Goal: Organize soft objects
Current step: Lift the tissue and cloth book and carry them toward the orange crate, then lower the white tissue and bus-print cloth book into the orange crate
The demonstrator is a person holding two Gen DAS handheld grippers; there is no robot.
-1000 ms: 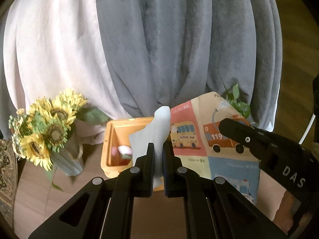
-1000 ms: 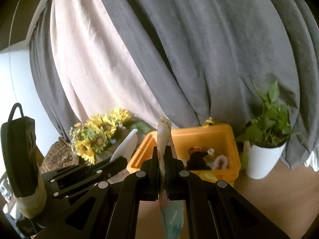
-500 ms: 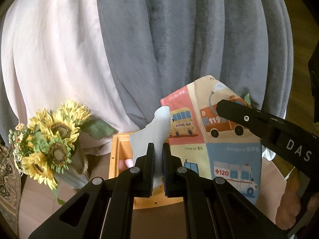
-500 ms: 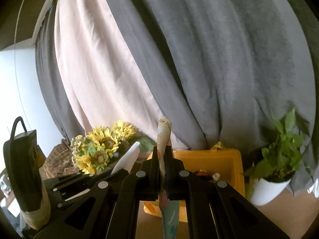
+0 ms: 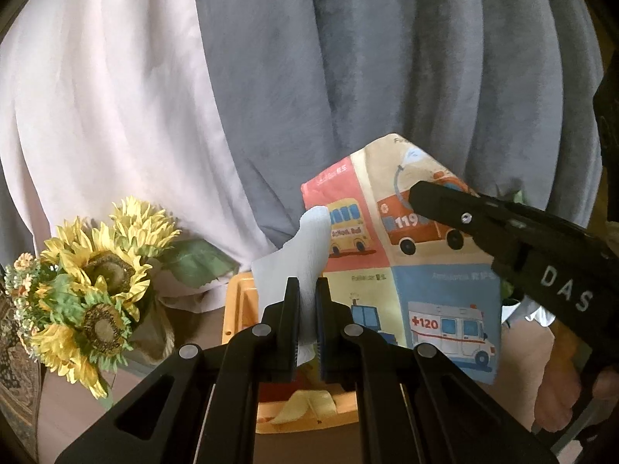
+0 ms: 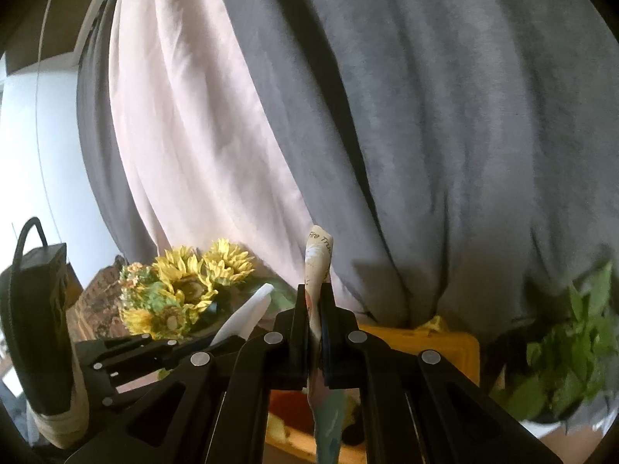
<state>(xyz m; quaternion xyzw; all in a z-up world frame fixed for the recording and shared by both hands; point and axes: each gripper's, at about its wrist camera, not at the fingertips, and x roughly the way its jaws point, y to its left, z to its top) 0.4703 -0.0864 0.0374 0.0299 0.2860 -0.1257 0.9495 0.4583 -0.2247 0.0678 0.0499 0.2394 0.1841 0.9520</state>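
The cloth (image 5: 410,270), printed with a school bus, a fire truck and an ambulance, is hanging stretched between both grippers above the orange bin (image 5: 236,309). The left gripper (image 5: 307,301) is pinching its pale corner tightly; the right gripper (image 6: 316,309) is clamping the other edge. Sunflowers (image 5: 96,282) are standing left, a green plant (image 6: 572,355) right, and curtains (image 5: 348,77) are hanging behind.

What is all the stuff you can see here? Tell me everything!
vehicle-print cloth: one, many colours, held up between both grippers
bin: one, orange-yellow, behind and below the cloth
sunflowers: one bunch, yellow, left of the bin
potted plant: one, green, right of the bin
curtains: grey and pale pink, hanging behind
left gripper: one, black, shut on the cloth's pale edge
right gripper: one, black, shut on the cloth's other edge
hand: one, on the right gripper's handle
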